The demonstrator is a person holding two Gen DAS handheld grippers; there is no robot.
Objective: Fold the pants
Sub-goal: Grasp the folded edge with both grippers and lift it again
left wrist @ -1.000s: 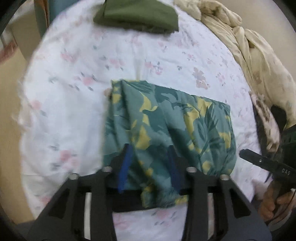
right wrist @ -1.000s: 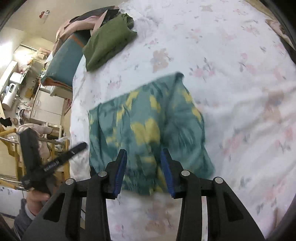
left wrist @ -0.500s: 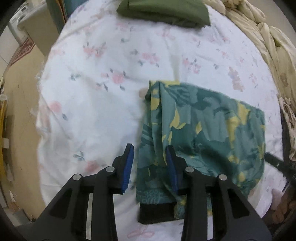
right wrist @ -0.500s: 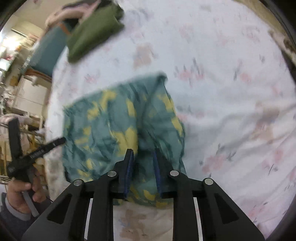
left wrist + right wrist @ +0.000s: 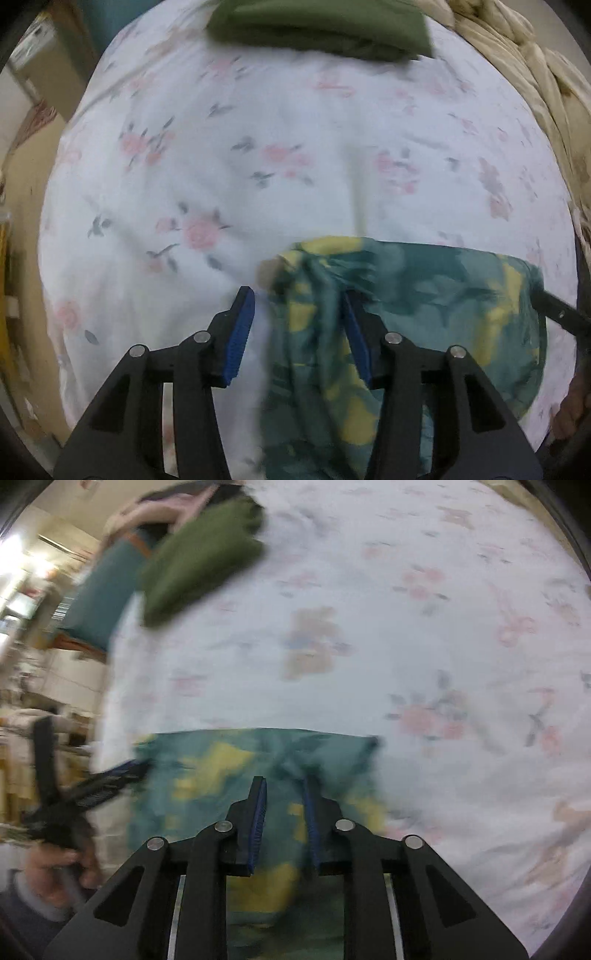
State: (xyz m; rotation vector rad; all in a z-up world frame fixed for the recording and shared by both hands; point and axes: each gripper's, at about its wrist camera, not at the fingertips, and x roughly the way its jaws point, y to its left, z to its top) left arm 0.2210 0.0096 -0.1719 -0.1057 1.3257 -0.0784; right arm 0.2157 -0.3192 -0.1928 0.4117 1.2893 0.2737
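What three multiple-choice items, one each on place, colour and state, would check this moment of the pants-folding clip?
1. Where does the folded olive-green garment lie?
A. at the far end of the white floral bedsheet
B. under the pants
C. on the floor

2. What colours are the leaf-print pants?
A. red and white
B. teal and yellow
C. plain grey

3. How does the left tool stand?
A. shut on the sheet
B. out of view
C. open over the pants' edge

Answers: A, it lies beyond the pants; B, the print shows both; C, its blue pads are spread apart.
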